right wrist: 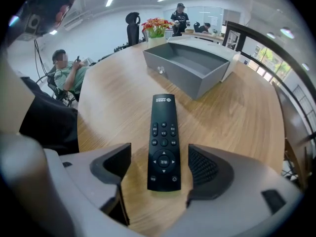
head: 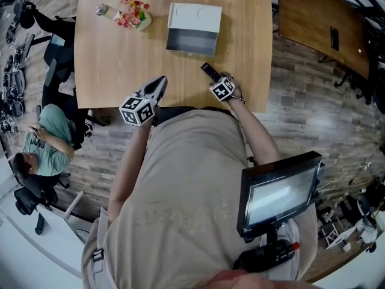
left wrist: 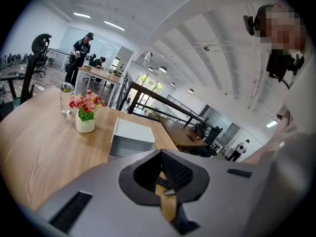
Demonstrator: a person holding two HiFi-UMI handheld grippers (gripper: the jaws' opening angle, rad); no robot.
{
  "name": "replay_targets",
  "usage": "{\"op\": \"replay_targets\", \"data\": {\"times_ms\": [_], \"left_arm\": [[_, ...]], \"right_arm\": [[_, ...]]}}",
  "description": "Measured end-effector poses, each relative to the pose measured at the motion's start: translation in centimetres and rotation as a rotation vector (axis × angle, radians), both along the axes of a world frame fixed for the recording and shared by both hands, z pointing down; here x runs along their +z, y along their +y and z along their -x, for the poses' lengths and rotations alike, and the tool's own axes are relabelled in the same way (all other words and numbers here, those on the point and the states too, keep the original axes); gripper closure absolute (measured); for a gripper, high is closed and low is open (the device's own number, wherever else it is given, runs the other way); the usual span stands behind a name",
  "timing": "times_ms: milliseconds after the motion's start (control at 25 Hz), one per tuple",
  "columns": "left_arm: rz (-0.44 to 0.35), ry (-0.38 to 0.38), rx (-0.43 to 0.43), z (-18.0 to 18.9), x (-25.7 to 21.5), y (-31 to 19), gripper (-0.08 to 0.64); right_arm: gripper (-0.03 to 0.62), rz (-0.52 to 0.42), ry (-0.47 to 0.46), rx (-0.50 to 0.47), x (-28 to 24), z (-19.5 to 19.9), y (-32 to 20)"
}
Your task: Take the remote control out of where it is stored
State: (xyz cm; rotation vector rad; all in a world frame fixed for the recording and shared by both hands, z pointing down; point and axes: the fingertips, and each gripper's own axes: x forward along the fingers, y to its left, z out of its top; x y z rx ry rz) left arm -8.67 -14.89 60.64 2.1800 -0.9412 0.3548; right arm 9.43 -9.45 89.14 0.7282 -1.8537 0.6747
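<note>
A black remote control [head: 210, 73] lies flat on the wooden table [head: 114, 71], in front of the small storage box [head: 194, 17] whose grey drawer [head: 192, 42] is pulled out and looks empty. In the right gripper view the remote [right wrist: 164, 142] points toward the drawer [right wrist: 190, 65]. My right gripper [right wrist: 159, 154] straddles its near end, open, with the pads clear of its sides. The right gripper [head: 218, 80] sits near the table's front edge. My left gripper [head: 161, 83] hovers over the front edge to the left, shut and empty [left wrist: 165, 191].
A white pot of flowers [head: 135, 15] and a glass bottle [head: 103, 9] stand at the table's far left. A seated person [head: 45, 143] and office chairs are off the left side. A second desk [head: 319, 17] stands to the right. A monitor [head: 280, 191] hangs by my body.
</note>
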Motion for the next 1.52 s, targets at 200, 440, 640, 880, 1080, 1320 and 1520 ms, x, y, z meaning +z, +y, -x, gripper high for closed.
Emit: {"op": "replay_targets", "data": {"times_ms": [200,440,640,880,1080,1320,1520], "left_arm": [[-0.013,0.014,0.037,1.2,-0.3,-0.4,0.555],[-0.026,0.062,0.090,3.0,-1.7,-0.7,0.555],[-0.058,0.103,0.137,6.6,-4.8,-1.6,0.555],[-0.091,0.191,0.145,11.6,-8.2,-2.9,0.555],[-0.104,0.261,0.170,14.1,-10.6,-3.4,0.555],[-0.173,0.307,0.247,15.4,-13.9,-4.3,0.555],[-0.211,0.334,0.300,15.9,-15.4,-3.3,0.555]], "right_arm": [[0.224,-0.117,-0.096,0.188,-4.0,0.1,-1.6],[0.225,-0.370,-0.162,0.342,-11.6,0.8,-5.2],[0.241,-0.558,-0.245,0.488,-20.3,3.0,-8.9],[0.330,-0.724,-0.328,0.537,-31.4,7.9,-10.4],[0.358,-0.861,-0.375,0.544,-39.9,11.1,-8.9],[0.396,-0.992,-0.361,0.539,-46.8,14.1,-5.1],[0.396,-1.068,-0.320,0.545,-49.5,16.4,-1.1]]}}
